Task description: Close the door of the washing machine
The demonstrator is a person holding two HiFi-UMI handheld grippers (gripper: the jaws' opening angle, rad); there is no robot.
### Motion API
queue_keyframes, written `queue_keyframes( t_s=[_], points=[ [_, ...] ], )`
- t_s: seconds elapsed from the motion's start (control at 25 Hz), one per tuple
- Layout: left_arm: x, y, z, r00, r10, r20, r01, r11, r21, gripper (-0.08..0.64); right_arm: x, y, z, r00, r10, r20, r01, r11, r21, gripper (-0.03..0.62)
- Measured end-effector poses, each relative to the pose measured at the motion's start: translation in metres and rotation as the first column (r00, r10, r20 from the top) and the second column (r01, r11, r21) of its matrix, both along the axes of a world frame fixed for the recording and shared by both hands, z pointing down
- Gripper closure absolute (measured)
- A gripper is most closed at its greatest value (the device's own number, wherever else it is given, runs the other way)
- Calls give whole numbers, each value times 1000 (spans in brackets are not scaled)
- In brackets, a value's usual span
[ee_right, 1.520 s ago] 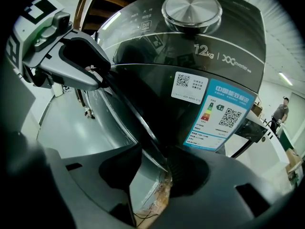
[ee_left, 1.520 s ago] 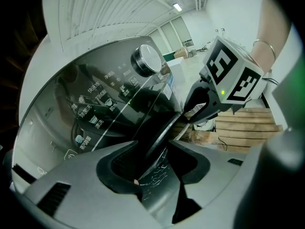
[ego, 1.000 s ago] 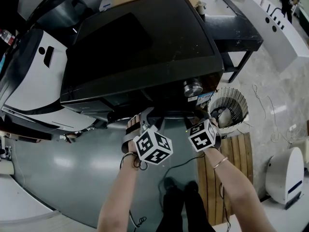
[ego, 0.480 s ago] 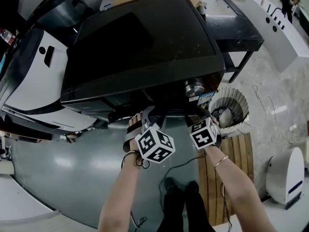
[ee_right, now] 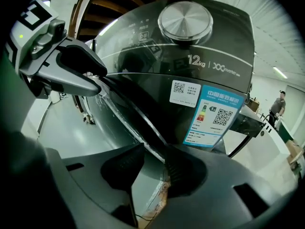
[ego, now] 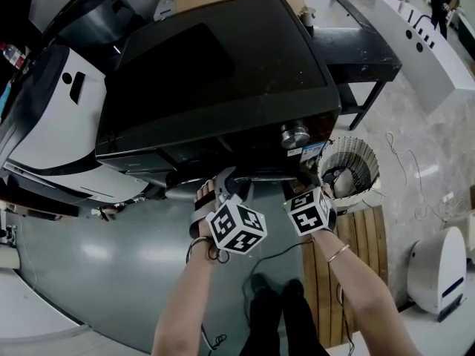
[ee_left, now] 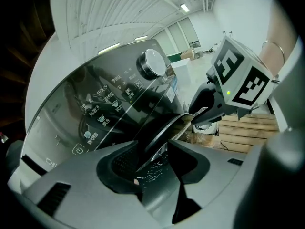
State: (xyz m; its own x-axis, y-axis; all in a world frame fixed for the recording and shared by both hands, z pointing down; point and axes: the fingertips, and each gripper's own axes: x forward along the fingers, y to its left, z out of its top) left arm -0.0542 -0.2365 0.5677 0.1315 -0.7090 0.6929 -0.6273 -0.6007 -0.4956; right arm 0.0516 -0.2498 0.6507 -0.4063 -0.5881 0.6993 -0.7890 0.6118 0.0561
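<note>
The dark washing machine [ego: 215, 73] stands in front of me, its round door [ego: 260, 175] swung out and seen edge-on in the head view. My left gripper [ego: 223, 182] is shut on the door's rim [ee_left: 162, 135], which runs between its pads. My right gripper [ego: 304, 178] holds the same rim [ee_right: 133, 111] further right; its jaws have just been closing, and the rim sits pinched between them. From its own view each gripper faces the other: the right gripper [ee_left: 194, 116] and the left gripper [ee_right: 97, 82]. The control knob [ee_right: 185, 17] sits above.
A white machine [ego: 52, 117] stands at the left and a black table [ego: 356, 43] at the back right. A round wire basket [ego: 349, 170] and a wooden pallet [ego: 349, 251] sit at the right. A white device [ego: 438, 269] is on the floor, far right.
Both grippers stay at the door's rim; no clear move shows in the head view.
</note>
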Motion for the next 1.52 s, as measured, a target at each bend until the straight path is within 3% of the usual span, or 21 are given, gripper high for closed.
queue_keyframes(
  t_s=[0.28, 0.44, 1.0, 1.16, 1.4, 1.52],
  points=[
    [-1, 23, -15, 1000, -30, -9, 30, 999, 15, 364, 0, 24, -22, 998, 8, 55, -8, 1000, 5, 460],
    [-5, 45, -28, 994, -92, -59, 93, 996, 11, 376, 3, 44, -43, 994, 30, 110, -30, 1000, -2, 468],
    [-6, 133, -106, 927, -293, -234, 314, 948, 58, 460, 31, 120, -148, 956, 76, 282, -86, 996, 21, 506],
    [-9, 165, -125, 878, -365, -310, 402, 914, 60, 501, 34, 147, -179, 949, 45, 313, -62, 997, 44, 529],
    [-21, 219, -148, 746, -473, -469, 537, 844, 5, 526, 43, 185, -225, 928, 18, 373, -52, 995, 80, 569],
    [-24, 243, -159, 710, -491, -505, 567, 824, -5, 528, 49, 202, -243, 919, 2, 395, -44, 994, 96, 584]
  ],
)
